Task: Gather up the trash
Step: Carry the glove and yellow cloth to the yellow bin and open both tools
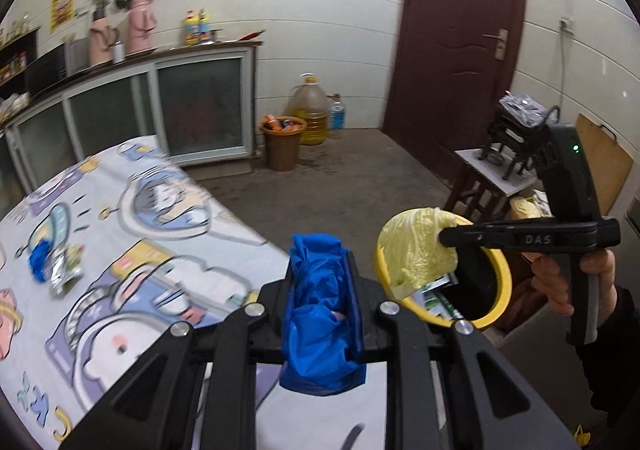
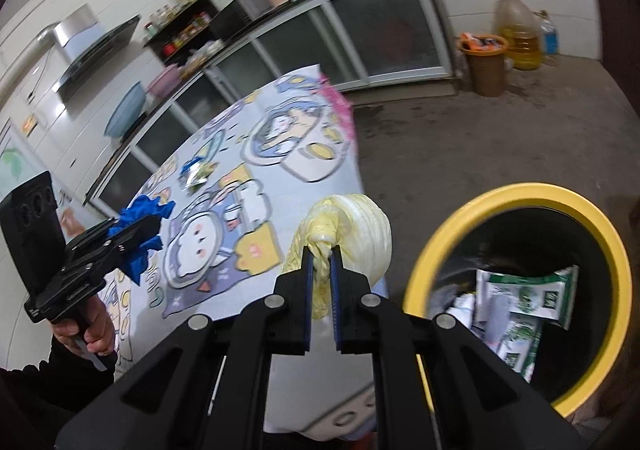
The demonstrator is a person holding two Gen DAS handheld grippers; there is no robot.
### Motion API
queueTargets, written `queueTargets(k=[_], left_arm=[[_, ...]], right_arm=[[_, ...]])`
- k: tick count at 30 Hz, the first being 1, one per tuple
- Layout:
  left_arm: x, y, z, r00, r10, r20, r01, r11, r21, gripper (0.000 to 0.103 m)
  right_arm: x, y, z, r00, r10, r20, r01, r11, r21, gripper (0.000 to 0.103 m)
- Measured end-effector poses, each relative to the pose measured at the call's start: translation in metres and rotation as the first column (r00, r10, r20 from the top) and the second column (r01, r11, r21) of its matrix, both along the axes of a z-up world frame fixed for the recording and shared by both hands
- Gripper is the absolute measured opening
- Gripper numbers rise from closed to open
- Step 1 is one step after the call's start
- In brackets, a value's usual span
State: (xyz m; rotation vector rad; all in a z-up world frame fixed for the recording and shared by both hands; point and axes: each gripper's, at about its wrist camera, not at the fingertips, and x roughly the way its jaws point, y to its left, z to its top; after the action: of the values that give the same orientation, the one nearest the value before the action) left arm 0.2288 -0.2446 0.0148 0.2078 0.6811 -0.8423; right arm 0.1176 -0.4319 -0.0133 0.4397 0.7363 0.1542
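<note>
Carrying both loads toward the yellow-rimmed bin point(image 2: 516, 290) beside the counter point(image 2: 256, 170), I keep my right gripper point(image 2: 320, 254) fingers pinched on the yellow bag point(image 2: 348, 234), my left gripper point(image 1: 320, 282) clamped on the blue bag point(image 1: 316, 310), releasing only once each hangs over the opening.

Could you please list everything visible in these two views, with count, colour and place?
blue bag: one, blue, clamped in left gripper
yellow bag: one, pale yellow, pinched in right gripper beside the bin
bin: one, yellow rim, black inside, on floor by table; green-white packets inside
table: one, cartoon-print cloth
foil wrapper: one, silver, on table beside a blue scrap
brown bin: one, brown, by cabinet, full
oil jug: one, amber, against wall
water bottle: one, clear-blue, beside jug
door: one, dark red
stool: one, white top, near door
left gripper: black, jaws shut on blue bag
right gripper: black, jaws shut on yellow bag
</note>
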Motion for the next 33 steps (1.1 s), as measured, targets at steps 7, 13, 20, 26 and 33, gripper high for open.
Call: queueTargets(k=[7,13,20,26,33], left_arm=[[-0.013,-0.053,0.003,0.995,-0.097,0.012,0.097,0.995,-0.011,0.020],[-0.024,-0.085,0.002,0.988,-0.149,0.029,0.150,0.989,-0.009,0.020],[-0.039,-0.113,0.005,0.980,-0.196,0.047,0.196,0.981,-0.010,0.020],[-0.051,-0.135,0.007,0.969,-0.238,0.073,0.239,0.971,-0.005,0.020],[-0.055,-0.158,0.000,0.961,-0.268,0.062,0.269,0.963,-0.004,0.020]], right_arm=[[-0.020,-0.038,-0.007,0.996,-0.084,-0.006,0.084,0.996,0.014,0.008],[-0.037,-0.060,-0.011,0.991,-0.133,-0.007,0.133,0.991,0.007,0.008],[-0.051,-0.082,-0.021,0.981,-0.193,-0.012,0.193,0.981,0.004,0.008],[-0.060,-0.096,-0.029,0.968,-0.250,-0.029,0.250,0.968,-0.013,0.008],[-0.063,-0.110,-0.038,0.956,-0.291,-0.047,0.291,0.957,-0.013,0.008]])
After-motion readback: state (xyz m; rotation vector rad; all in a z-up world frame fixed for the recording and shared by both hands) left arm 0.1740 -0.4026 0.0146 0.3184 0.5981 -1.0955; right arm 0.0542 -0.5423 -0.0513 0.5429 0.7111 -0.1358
